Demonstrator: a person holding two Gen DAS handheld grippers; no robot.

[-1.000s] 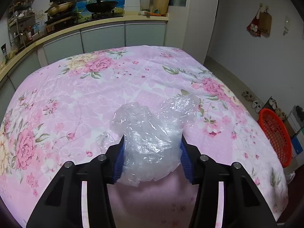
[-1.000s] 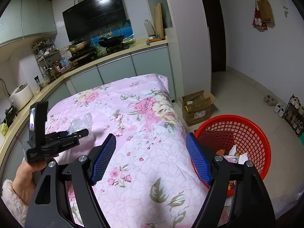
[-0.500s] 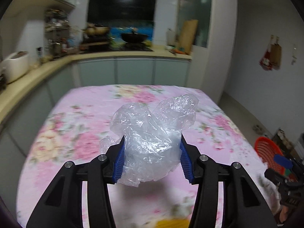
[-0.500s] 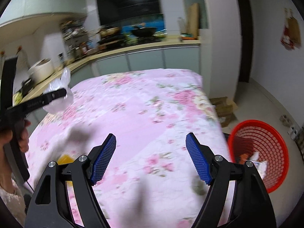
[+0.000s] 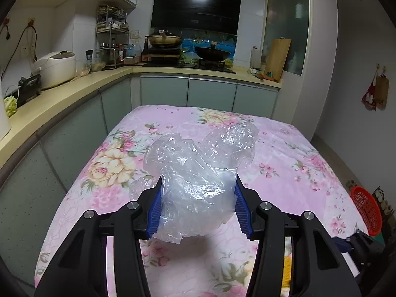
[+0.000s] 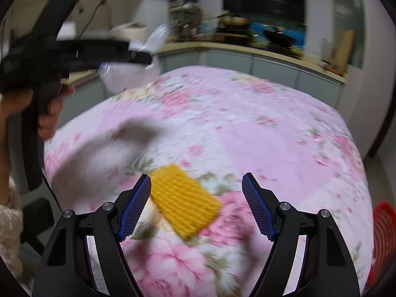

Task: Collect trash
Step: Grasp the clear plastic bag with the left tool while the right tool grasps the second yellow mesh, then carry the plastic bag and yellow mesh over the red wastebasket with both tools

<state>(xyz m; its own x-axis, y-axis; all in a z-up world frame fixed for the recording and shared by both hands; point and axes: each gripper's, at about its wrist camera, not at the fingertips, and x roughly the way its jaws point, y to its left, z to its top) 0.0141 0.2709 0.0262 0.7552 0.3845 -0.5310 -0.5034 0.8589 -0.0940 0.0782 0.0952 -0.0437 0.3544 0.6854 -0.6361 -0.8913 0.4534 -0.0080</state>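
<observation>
My left gripper [image 5: 196, 210] is shut on a crumpled clear plastic bag [image 5: 198, 173] and holds it up above the pink floral table cover [image 5: 284, 163]. In the right wrist view the left gripper [image 6: 138, 57] and the bag [image 6: 131, 76] show at the upper left, held by a hand. My right gripper [image 6: 196, 208] is open and empty, low over the table. A yellow waffle-textured piece [image 6: 184, 200] lies flat on the cover between and just beyond its fingers, nearer the left finger. The red trash basket [image 5: 365, 212] stands on the floor at the right.
A kitchen counter [image 5: 74, 84] with a rice cooker [image 5: 55, 68], a rack and pans runs along the left and back. The red basket also shows at the right wrist view's lower right edge [image 6: 382, 232]. The right gripper's tip [image 5: 356, 243] shows in the left wrist view.
My left gripper has lifted and tilted up with the bag. My right gripper has swung left and down, away from the basket, to the yellow piece.
</observation>
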